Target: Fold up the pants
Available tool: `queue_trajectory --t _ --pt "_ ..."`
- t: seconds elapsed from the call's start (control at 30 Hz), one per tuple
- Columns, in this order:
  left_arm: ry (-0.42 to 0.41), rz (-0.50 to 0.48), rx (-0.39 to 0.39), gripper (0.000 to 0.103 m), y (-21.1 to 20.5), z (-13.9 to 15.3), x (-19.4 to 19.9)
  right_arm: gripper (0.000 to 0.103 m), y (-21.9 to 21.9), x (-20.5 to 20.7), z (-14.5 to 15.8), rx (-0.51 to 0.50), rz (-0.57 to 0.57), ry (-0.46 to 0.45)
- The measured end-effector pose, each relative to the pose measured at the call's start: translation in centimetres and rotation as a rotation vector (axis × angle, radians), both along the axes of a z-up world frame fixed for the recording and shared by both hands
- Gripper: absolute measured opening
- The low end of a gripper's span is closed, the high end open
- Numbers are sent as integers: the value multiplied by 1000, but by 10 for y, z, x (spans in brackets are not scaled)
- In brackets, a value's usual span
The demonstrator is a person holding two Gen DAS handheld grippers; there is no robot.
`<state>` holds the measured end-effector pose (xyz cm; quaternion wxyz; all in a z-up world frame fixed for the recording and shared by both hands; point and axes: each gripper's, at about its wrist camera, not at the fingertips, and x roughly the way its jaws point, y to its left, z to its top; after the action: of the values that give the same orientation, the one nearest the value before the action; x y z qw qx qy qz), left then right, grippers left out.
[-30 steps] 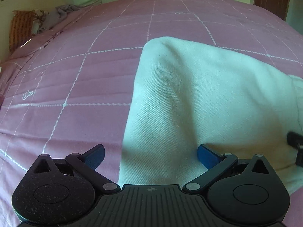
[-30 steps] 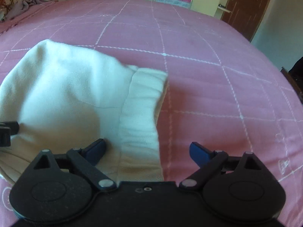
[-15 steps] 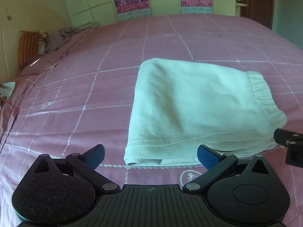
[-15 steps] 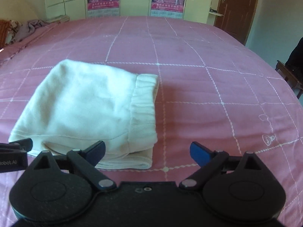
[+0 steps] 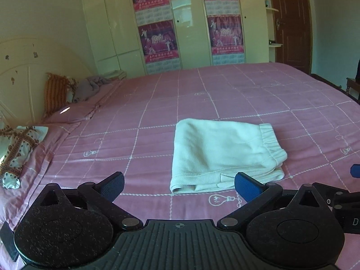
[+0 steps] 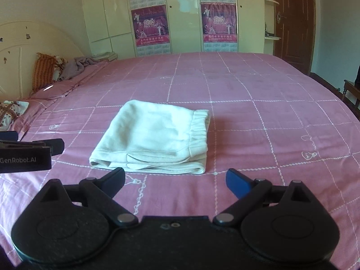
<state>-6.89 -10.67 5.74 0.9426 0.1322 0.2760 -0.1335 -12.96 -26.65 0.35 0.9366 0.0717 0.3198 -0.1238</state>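
Observation:
The white pants (image 5: 225,153) lie folded into a compact rectangle on the pink quilted bed (image 5: 139,139), elastic waistband at the right end. In the right wrist view the same pants (image 6: 155,137) rest just beyond my fingers. My left gripper (image 5: 180,185) is open and empty, held above and short of the near edge of the fold. My right gripper (image 6: 175,180) is also open and empty, apart from the cloth. The left gripper's body shows at the left edge of the right wrist view, and the right gripper's tip at the right edge of the left wrist view.
Pillows (image 5: 56,92) and a crumpled grey cloth (image 5: 90,85) lie by the headboard at the left. A patterned cloth (image 5: 15,148) sits at the near left. Wardrobe doors with posters (image 5: 157,42) stand behind the bed, a brown door (image 5: 292,22) at the right.
Both grippers have pulled back and up from the pants, which were right under them a second ago. The folded pants now lie free, smaller in both views.

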Motion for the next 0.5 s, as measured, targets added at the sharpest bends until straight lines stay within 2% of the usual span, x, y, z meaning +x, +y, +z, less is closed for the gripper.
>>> queue_trajectory --t 0.17,0.37,0.5 --pt "-35 -21 -64 103 26 28 -52 97 17 -47 20 6 33 -69" --pt "-90 -40 -64 103 36 44 -102 97 30 -92 35 23 33 -139" --pt "-96 -31 -70 103 31 48 -116 97 33 -104 43 -13 25 -183"
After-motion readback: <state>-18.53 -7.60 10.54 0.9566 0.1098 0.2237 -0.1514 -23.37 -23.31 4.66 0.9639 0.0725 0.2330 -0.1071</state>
